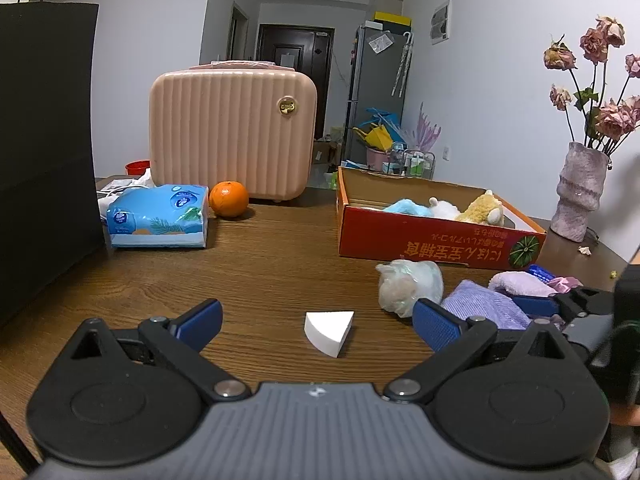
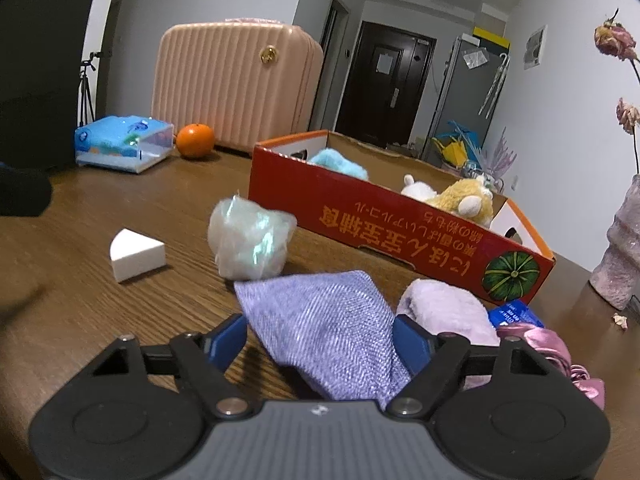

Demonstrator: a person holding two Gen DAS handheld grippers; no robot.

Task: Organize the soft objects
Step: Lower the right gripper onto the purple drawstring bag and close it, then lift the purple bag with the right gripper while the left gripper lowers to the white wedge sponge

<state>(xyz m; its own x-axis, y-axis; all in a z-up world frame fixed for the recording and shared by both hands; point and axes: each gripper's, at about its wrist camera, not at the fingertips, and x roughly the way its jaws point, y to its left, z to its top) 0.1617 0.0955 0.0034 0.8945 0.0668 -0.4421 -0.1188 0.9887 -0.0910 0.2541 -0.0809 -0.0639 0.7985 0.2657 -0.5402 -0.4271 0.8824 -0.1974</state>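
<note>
Right wrist view: three plush toys (image 2: pixel 460 200) are already laid in the red box (image 2: pixel 380 220) at 1 o'clock. Left out on the table (image 2: pixel 120 320) are a white wedge sponge (image 2: pixel 136 254), a wrapped bundle (image 2: pixel 250 238), a pink cloth (image 2: pixel 444 308) and the purple cloth (image 2: pixel 320 320). The purple cloth is straddled by the right gripper (image 2: pixel 320 340), jaws part closed, pressing not confirmed; its long axis runs from 11 to 5 o'clock. The left gripper (image 1: pixel 316 320) is held wide open and empty.

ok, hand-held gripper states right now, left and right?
Left hand-held gripper: open, empty, white wedge sponge on the table between its fingers.
Right hand-held gripper: open, purple cloth between its fingers, not yet clamped.
</note>
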